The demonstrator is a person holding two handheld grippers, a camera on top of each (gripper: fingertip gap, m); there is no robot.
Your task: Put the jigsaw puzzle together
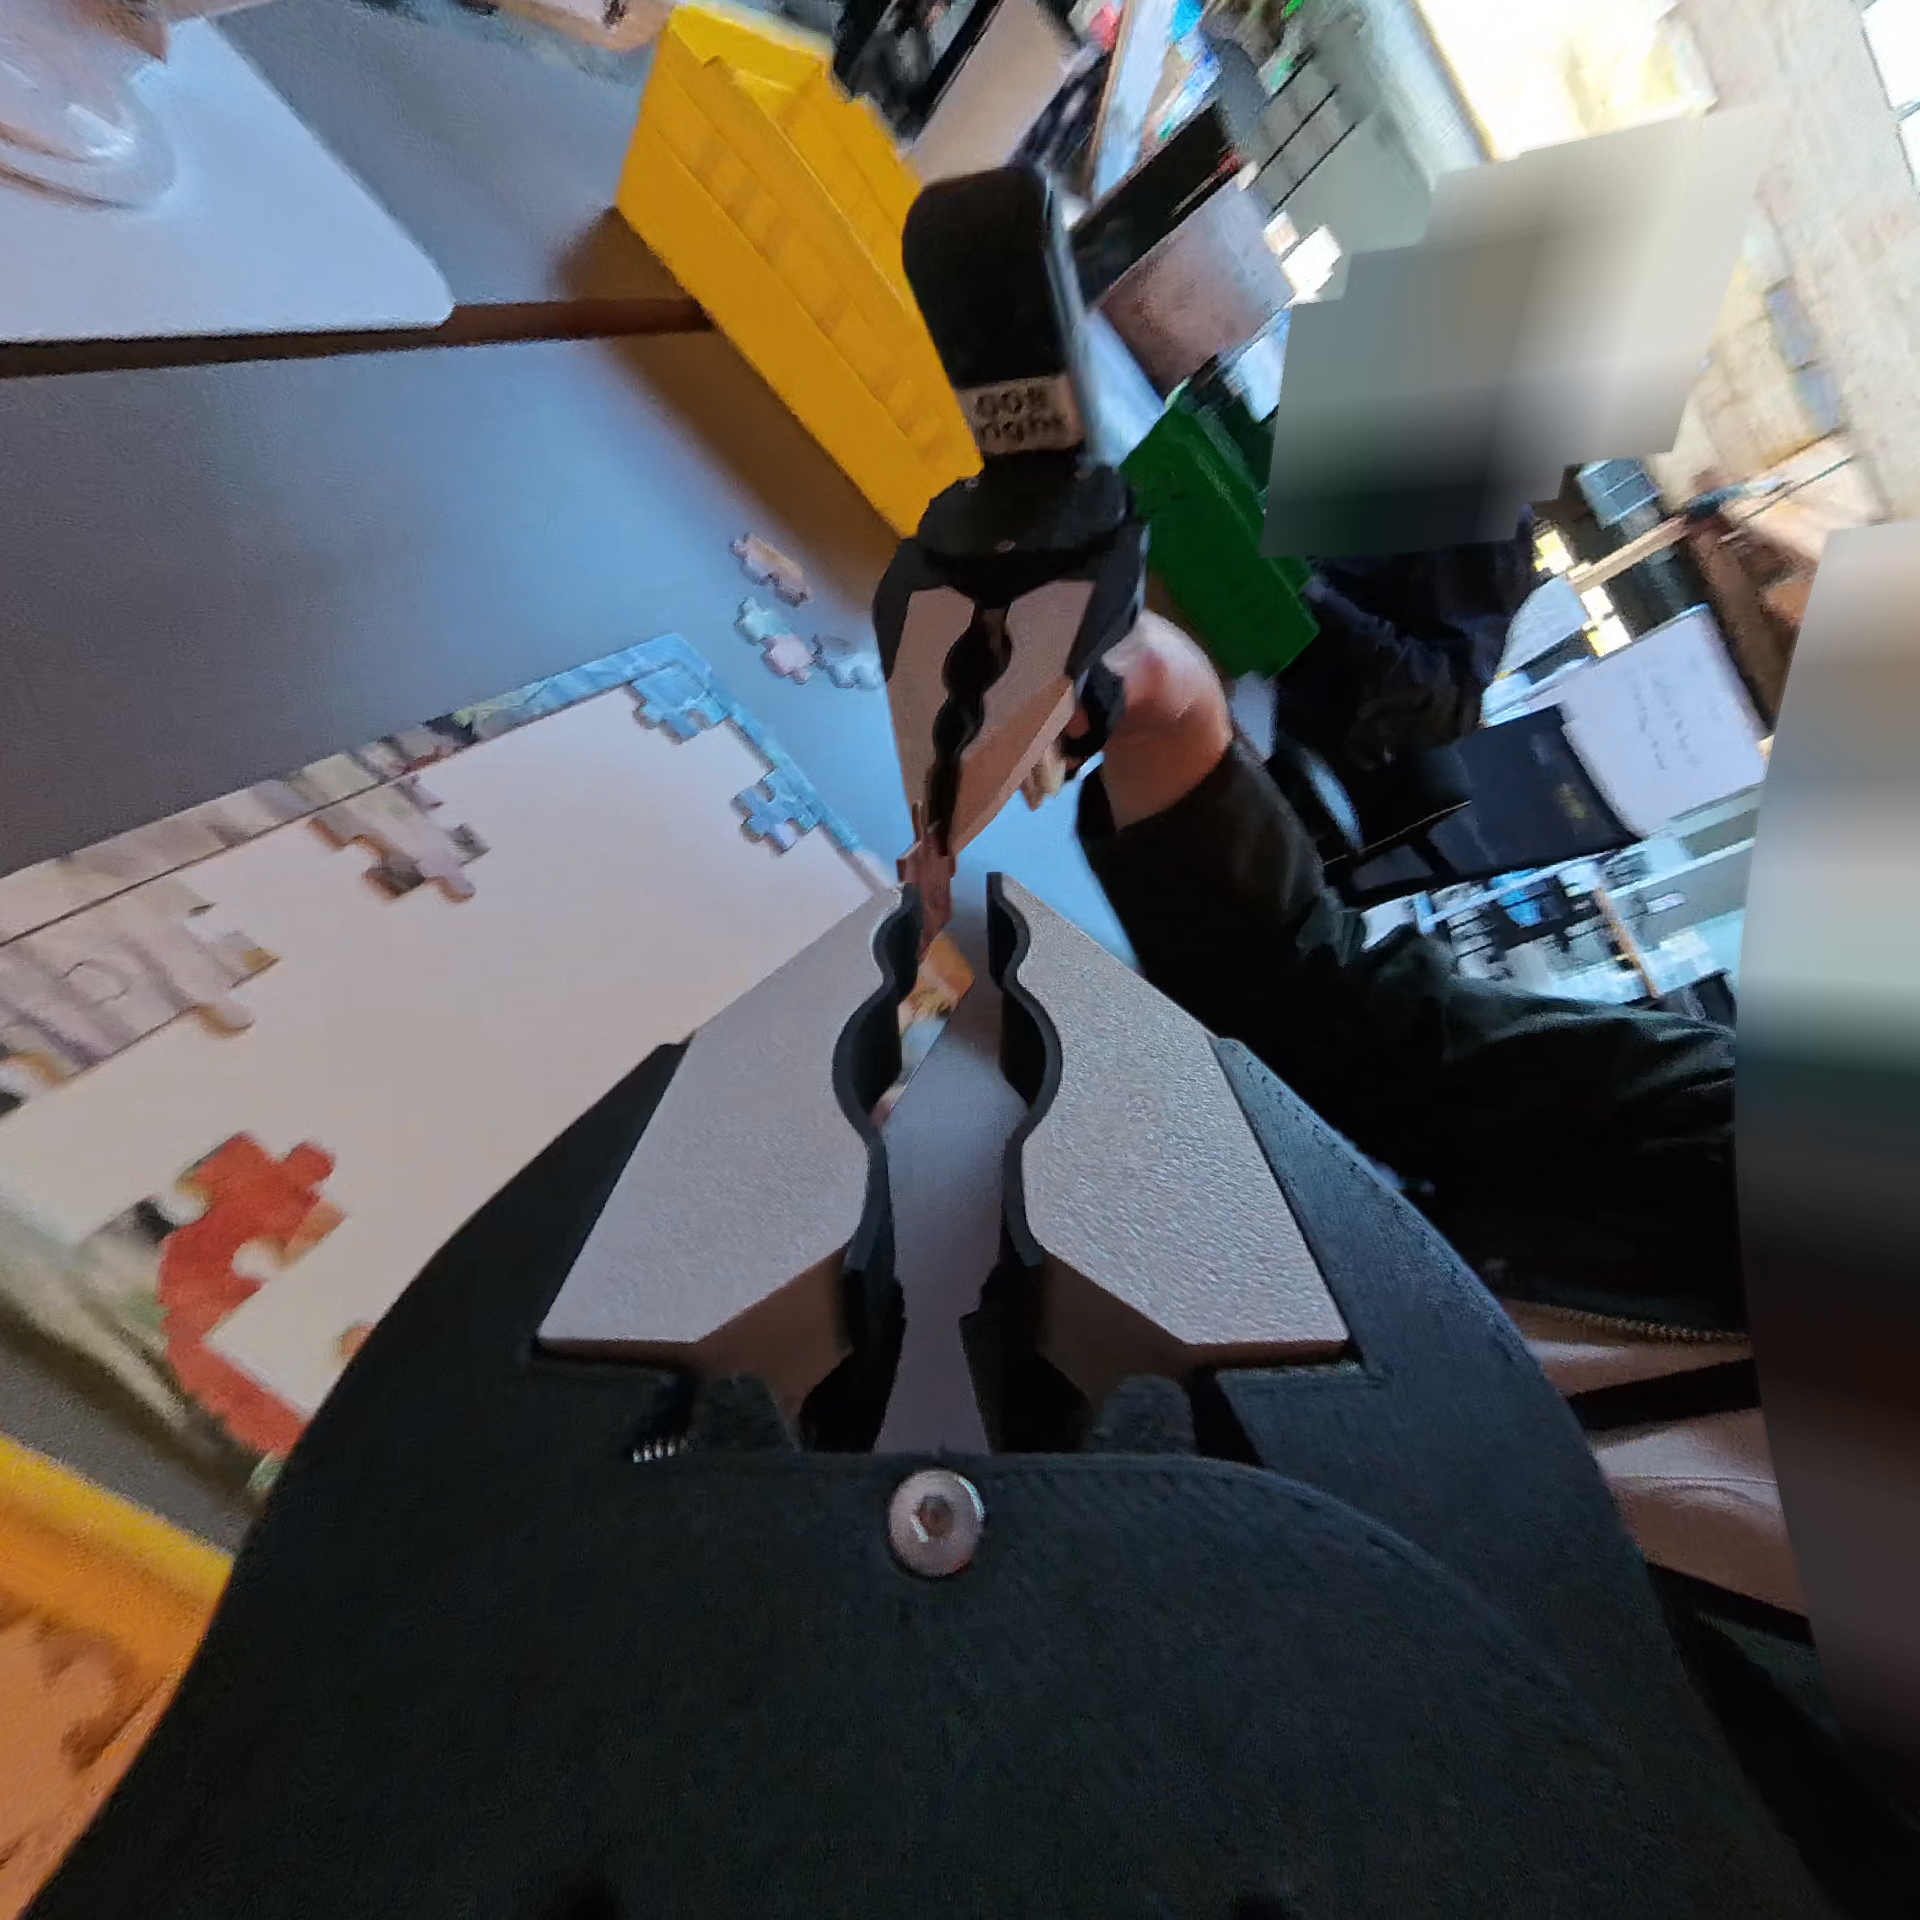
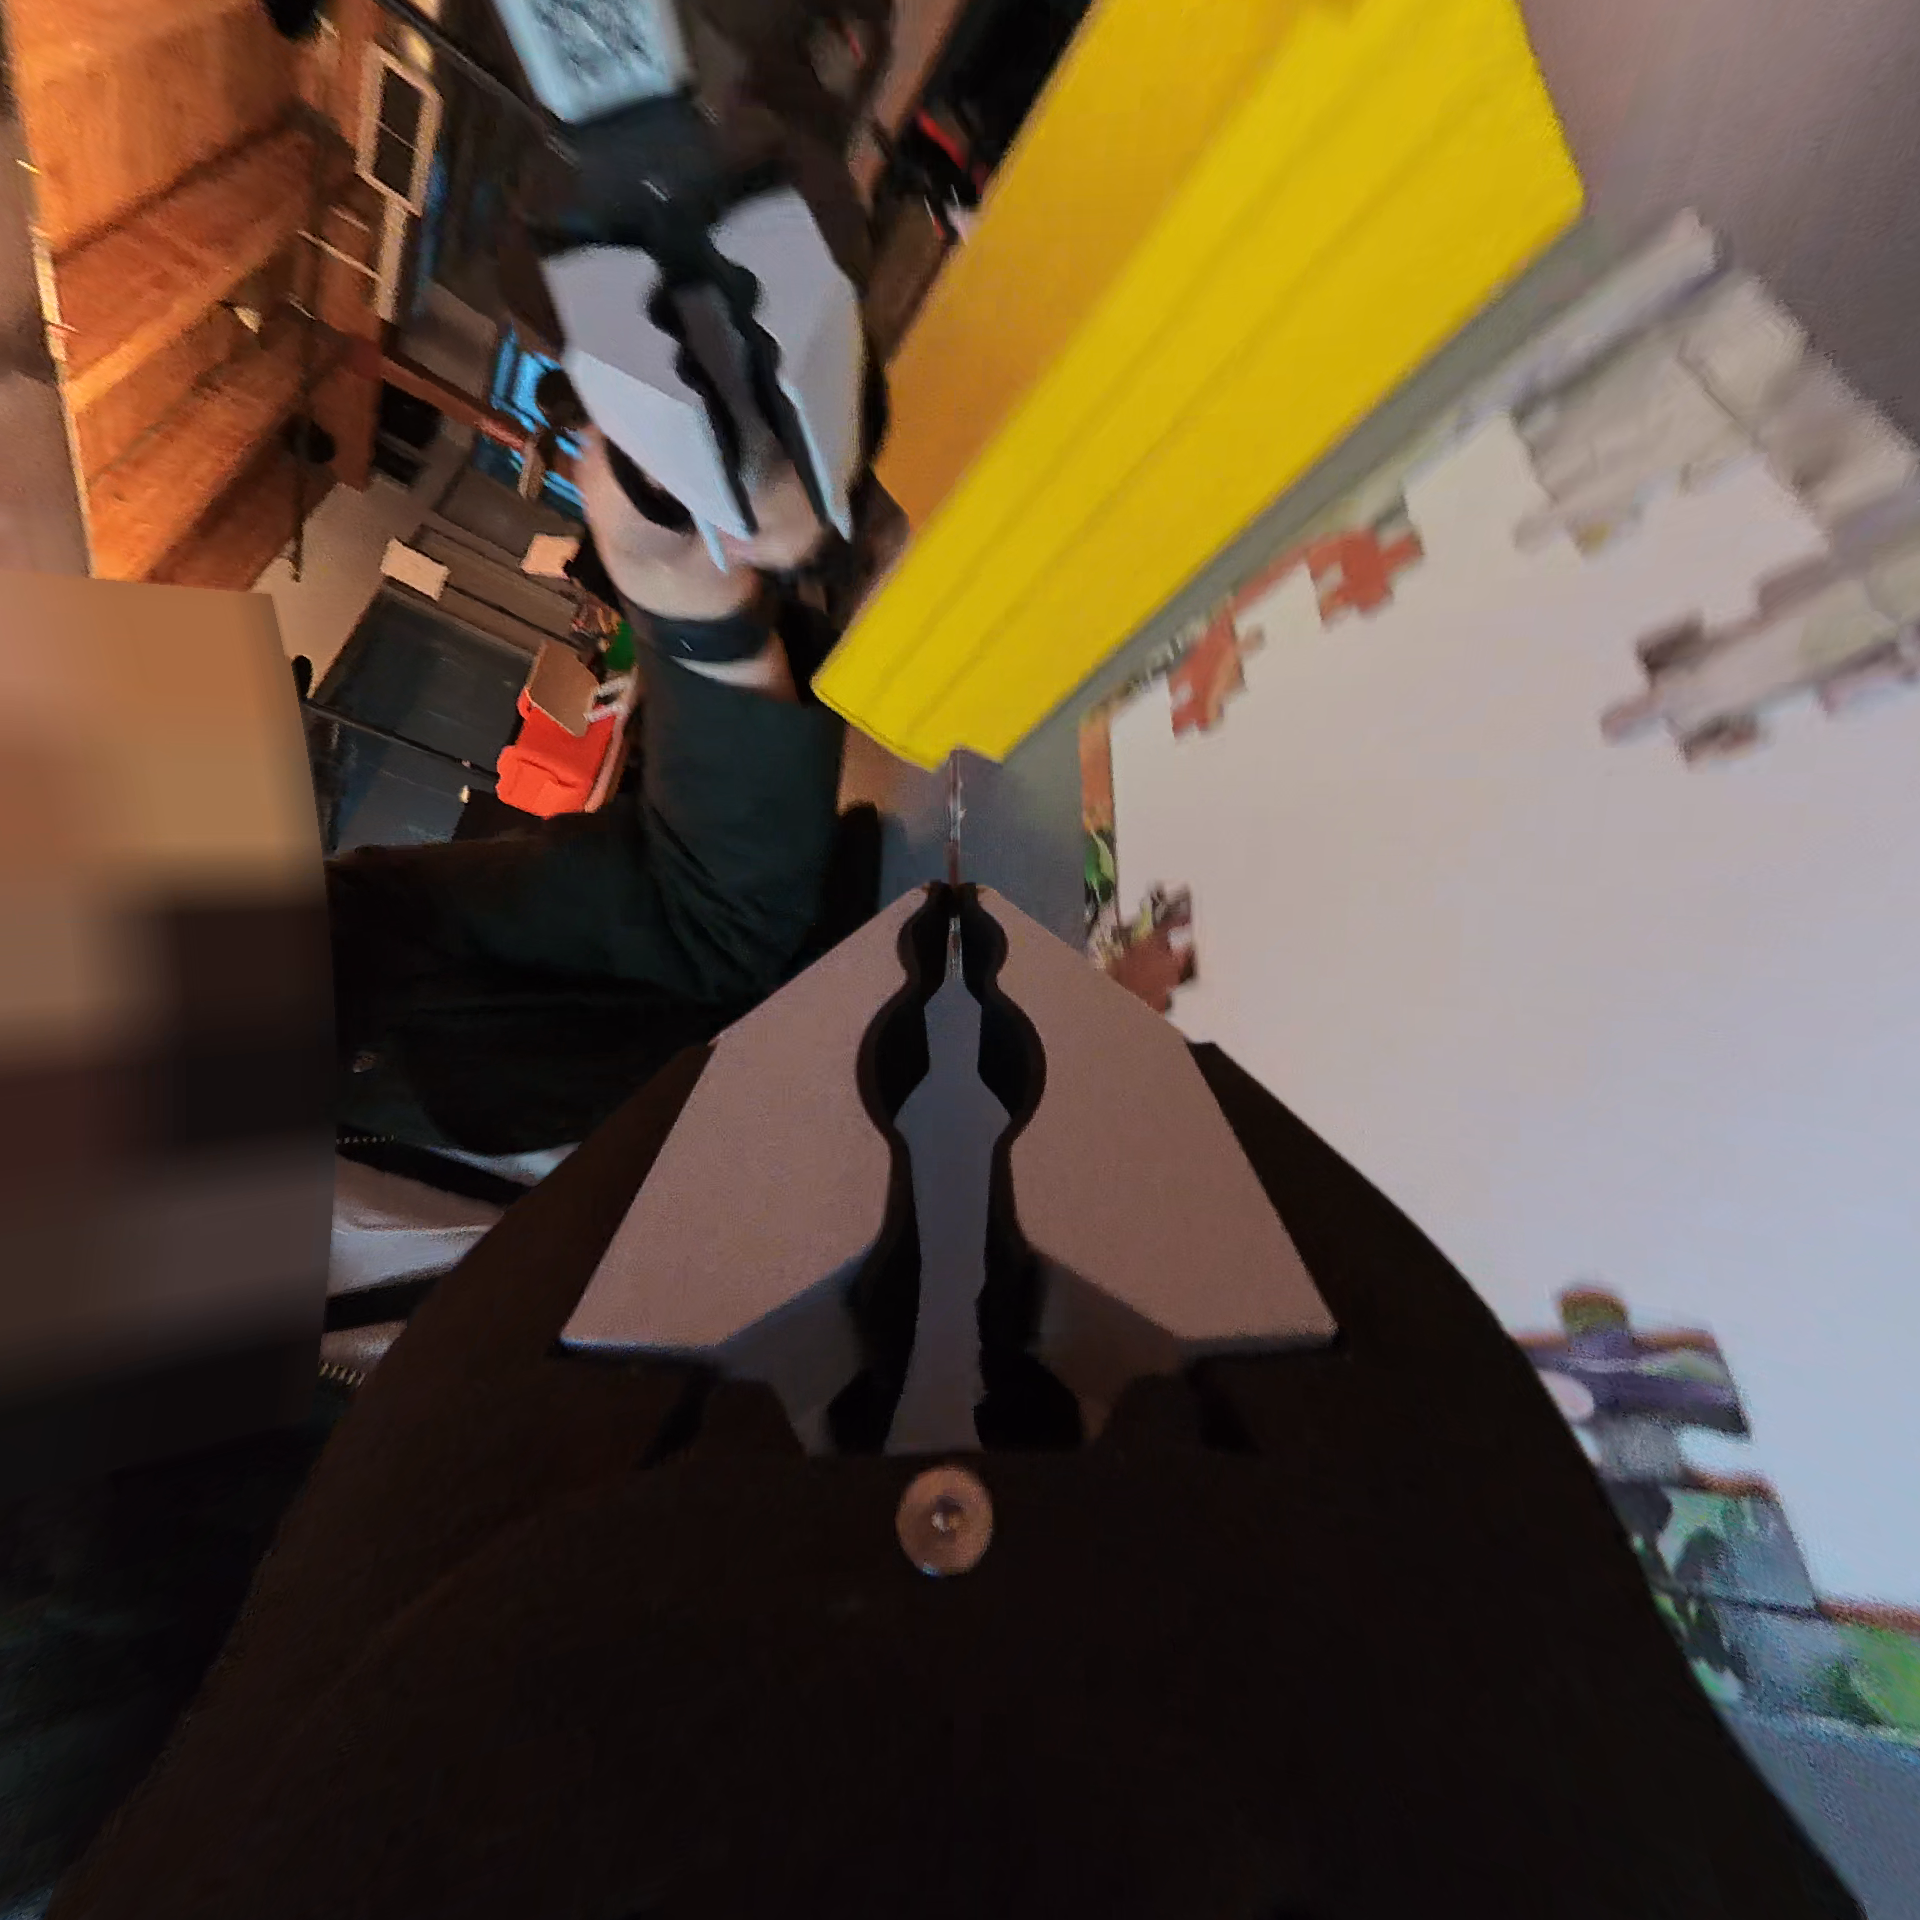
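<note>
Right gripper (image 2: 954,902) pinches a puzzle piece (image 2: 952,821) edge-on above the puzzle (image 2: 1507,883), picture blurred; left gripper (image 1: 948,899) gapes just beside it, fingertips apart.

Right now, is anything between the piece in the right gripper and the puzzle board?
Nothing visible blocks it. The right gripper pinches the puzzle piece just above the puzzle board; the open left gripper sits beside it.

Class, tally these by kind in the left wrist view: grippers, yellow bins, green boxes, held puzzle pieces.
grippers, left gripper and right gripper: 2
yellow bins: 2
green box: 1
held puzzle piece: 1
Total: 6
</note>
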